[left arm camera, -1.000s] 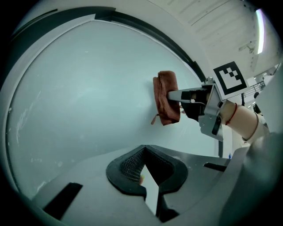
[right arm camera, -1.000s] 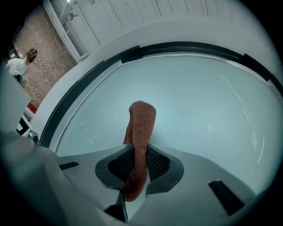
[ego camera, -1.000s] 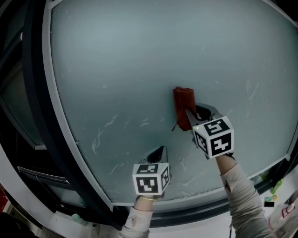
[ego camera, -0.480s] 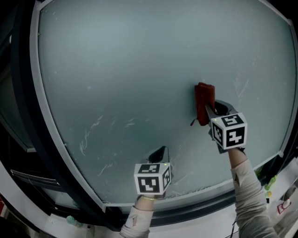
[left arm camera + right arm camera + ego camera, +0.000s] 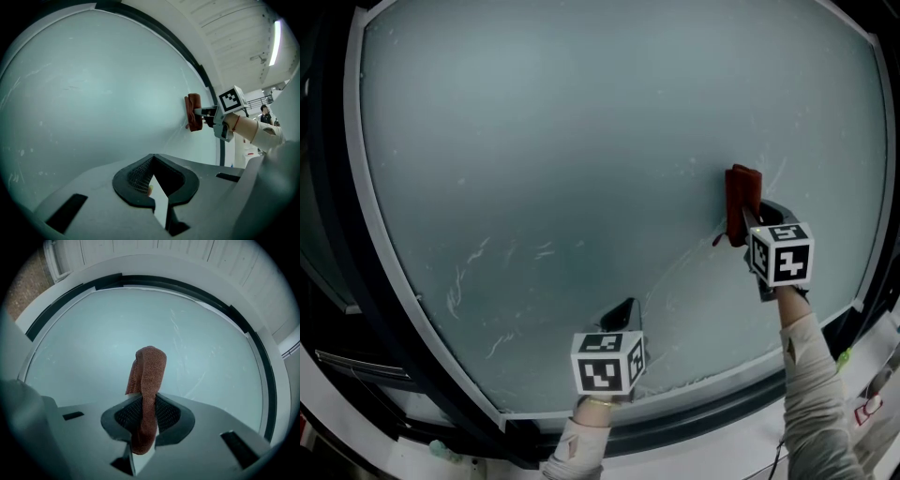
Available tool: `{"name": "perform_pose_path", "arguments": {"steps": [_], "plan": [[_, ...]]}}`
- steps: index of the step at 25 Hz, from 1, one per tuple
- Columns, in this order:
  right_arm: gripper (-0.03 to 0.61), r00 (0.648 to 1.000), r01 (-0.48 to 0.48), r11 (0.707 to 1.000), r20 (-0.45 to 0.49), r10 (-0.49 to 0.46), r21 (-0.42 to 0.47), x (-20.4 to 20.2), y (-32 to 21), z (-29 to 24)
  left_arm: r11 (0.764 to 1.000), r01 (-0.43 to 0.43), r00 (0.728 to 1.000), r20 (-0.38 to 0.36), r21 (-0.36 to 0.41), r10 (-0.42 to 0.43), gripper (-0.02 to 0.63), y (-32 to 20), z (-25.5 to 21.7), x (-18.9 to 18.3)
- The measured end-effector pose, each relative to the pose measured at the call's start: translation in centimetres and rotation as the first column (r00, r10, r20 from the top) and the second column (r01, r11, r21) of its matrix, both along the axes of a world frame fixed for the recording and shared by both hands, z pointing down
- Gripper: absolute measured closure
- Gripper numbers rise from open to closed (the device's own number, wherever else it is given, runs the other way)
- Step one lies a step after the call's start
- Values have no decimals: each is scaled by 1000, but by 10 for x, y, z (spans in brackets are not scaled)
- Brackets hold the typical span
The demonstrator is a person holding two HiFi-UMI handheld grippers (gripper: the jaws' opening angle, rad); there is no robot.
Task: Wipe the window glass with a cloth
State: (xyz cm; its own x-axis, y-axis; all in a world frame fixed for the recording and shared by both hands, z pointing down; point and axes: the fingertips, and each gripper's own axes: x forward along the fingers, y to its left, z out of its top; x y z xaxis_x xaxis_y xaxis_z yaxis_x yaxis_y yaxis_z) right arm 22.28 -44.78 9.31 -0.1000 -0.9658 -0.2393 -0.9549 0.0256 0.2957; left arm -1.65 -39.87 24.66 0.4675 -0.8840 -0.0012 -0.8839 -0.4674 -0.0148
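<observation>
The frosted window glass fills the head view inside a pale frame. A folded red-brown cloth is pressed flat on the glass at the right, and my right gripper is shut on it. The right gripper view shows the cloth standing up between the jaws, its top end against the pane. In the left gripper view the same cloth lies far to the right. Low at the centre, my left gripper points at the glass, shut and holding nothing. Its jaws meet with no gap.
White smear marks streak the lower left of the pane, and fainter ones lie near the cloth. A dark seal and the pale frame ring the glass. A person stands far off beyond the right edge in the left gripper view.
My right gripper has slid the cloth to the right across the glass, from near the centre toward the right frame. The left gripper has stayed low at the centre.
</observation>
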Motion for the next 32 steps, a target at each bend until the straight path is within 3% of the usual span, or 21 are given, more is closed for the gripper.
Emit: {"name": "perform_pose_path", "arguments": {"steps": [7, 16, 21, 32], "plan": [[526, 1000, 6, 1000, -13, -6, 25, -11, 16, 0, 1000, 18, 1000, -1, -4, -18, 611, 2, 2, -4], [526, 983, 185, 982, -10, -185, 43, -96, 53, 19, 996, 83, 996, -39, -36, -84, 609, 16, 16, -37], [525, 948, 317, 948, 1, -317, 18, -160, 66, 42, 989, 143, 989, -39, -47, -145, 609, 28, 24, -65], [526, 844, 537, 843, 2, -537, -35, -284, 80, 80, 956, 284, 956, -51, -75, -289, 609, 49, 43, -137]]}}
